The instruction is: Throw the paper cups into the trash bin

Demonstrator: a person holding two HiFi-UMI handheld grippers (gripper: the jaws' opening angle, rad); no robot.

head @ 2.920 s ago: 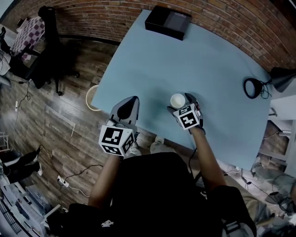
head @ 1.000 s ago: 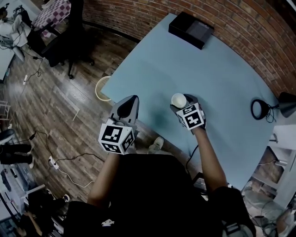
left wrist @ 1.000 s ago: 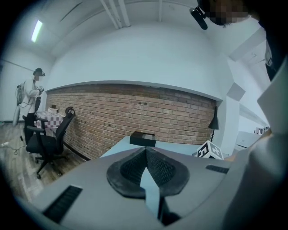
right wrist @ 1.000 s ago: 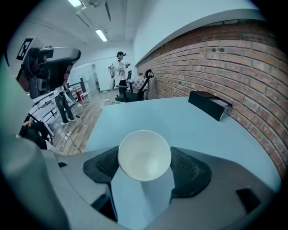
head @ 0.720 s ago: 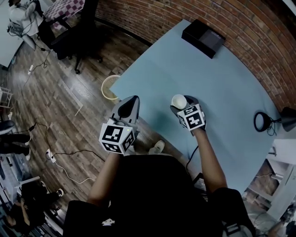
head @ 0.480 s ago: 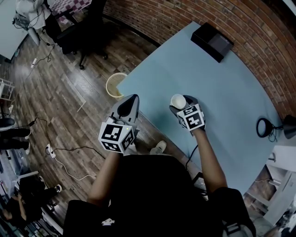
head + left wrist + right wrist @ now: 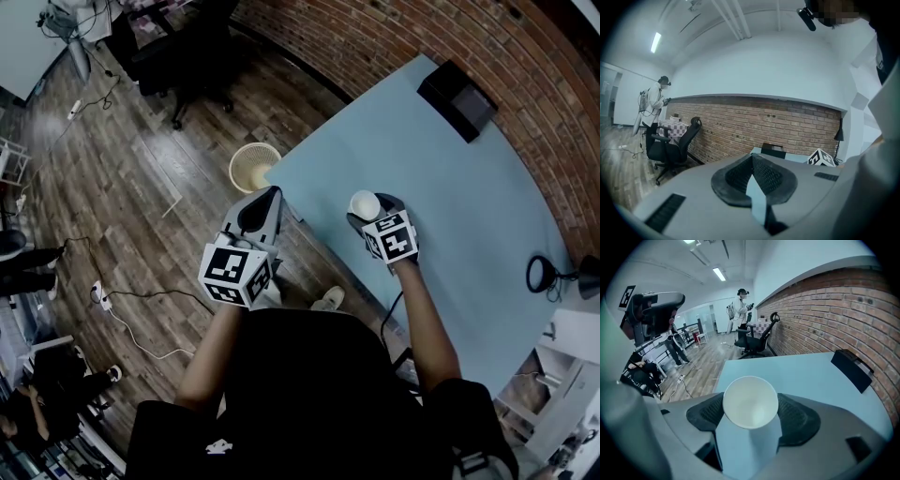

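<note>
In the head view, a white paper cup [image 7: 364, 203] is held upright in the right gripper [image 7: 375, 217] over the near left edge of the light blue tabletop [image 7: 450, 187]. The trash bin [image 7: 254, 167] is seen on the wooden floor [image 7: 141, 206] beside the tabletop's left corner, beyond the left gripper [image 7: 263, 204]. Black-and-white square markers are printed on both gripper cubes.

In the left gripper view, the jaws are pressed together, with nothing between them.

In the right gripper view, the jaws are spread wide and clamped on the cup's sides, and the cup's open mouth is turned toward the camera.

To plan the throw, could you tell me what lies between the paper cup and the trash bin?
Only bare blue table separates the paper cup from the trash bin, in the head view.
</note>
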